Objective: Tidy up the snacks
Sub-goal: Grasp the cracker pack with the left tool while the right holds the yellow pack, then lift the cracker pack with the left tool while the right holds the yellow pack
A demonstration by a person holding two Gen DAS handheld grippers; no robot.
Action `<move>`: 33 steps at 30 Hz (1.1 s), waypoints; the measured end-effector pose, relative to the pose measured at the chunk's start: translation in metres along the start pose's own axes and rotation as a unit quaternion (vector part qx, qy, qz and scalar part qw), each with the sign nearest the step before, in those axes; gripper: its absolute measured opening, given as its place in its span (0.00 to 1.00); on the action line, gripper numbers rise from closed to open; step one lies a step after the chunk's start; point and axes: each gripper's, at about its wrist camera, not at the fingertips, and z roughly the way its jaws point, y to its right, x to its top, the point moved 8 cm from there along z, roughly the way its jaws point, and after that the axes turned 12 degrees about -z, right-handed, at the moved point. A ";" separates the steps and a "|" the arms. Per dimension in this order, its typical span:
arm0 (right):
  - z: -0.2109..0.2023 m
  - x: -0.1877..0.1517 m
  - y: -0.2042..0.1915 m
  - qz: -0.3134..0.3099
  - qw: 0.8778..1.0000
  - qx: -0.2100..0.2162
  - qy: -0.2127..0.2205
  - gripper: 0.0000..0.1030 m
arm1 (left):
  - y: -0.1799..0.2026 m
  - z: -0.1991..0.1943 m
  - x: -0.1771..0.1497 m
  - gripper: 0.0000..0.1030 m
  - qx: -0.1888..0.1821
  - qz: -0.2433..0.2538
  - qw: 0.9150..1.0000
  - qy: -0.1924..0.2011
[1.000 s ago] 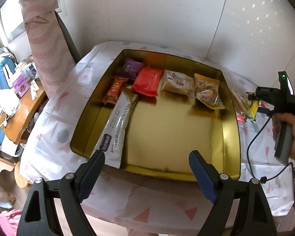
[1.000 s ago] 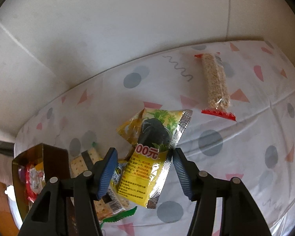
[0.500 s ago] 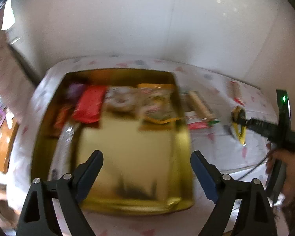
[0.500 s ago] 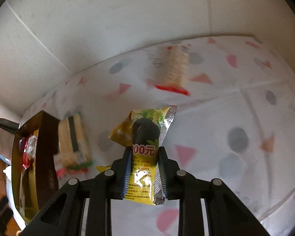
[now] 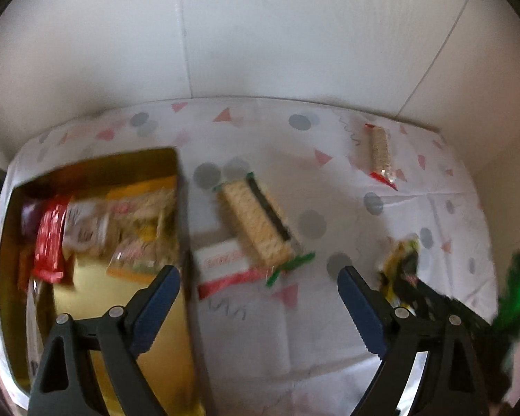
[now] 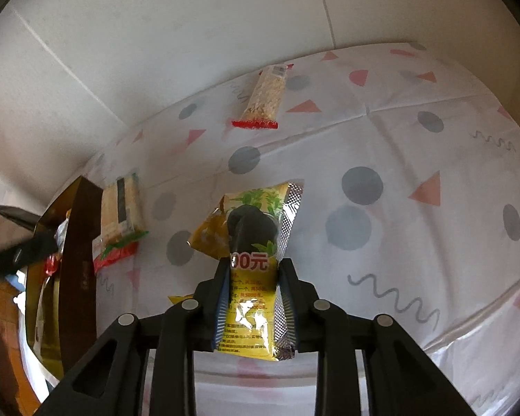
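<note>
Between the right tongs [image 6: 253, 298]: yellow snack packet [image 6: 251, 242], clamped at its near end, long axis running away from the camera.
Gold tin [image 6: 79, 242]: off to that packet's left, just past the cracker pack [image 6: 121, 215].
Left tongs [image 5: 260, 305]: spread wide, empty, angled down over the tabletop [image 5: 329, 312], cracker pack just ahead.

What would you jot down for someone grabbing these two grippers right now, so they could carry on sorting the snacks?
Right gripper: shut on the yellow snack packet.
Left gripper: open, empty, over the tablecloth beside the gold tin.
Done: several snacks already lie in the tin.
Left: the yellow packet, the cracker pack, the red-and-white packet under it, and the red-ended grain bar near the wall.
</note>
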 end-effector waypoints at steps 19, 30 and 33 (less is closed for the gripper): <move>0.002 -0.011 0.006 0.016 0.999 0.041 0.012 0.30 | 0.025 0.072 0.011 0.60 0.094 0.065 0.993 -0.035; -0.003 -0.013 0.008 0.010 0.999 0.039 0.015 0.30 | 0.040 0.057 -0.028 0.57 0.060 0.104 0.993 -0.019; -0.004 -0.013 0.006 0.007 0.999 0.036 0.015 0.30 | 0.043 0.054 -0.031 0.55 0.056 0.111 0.992 -0.013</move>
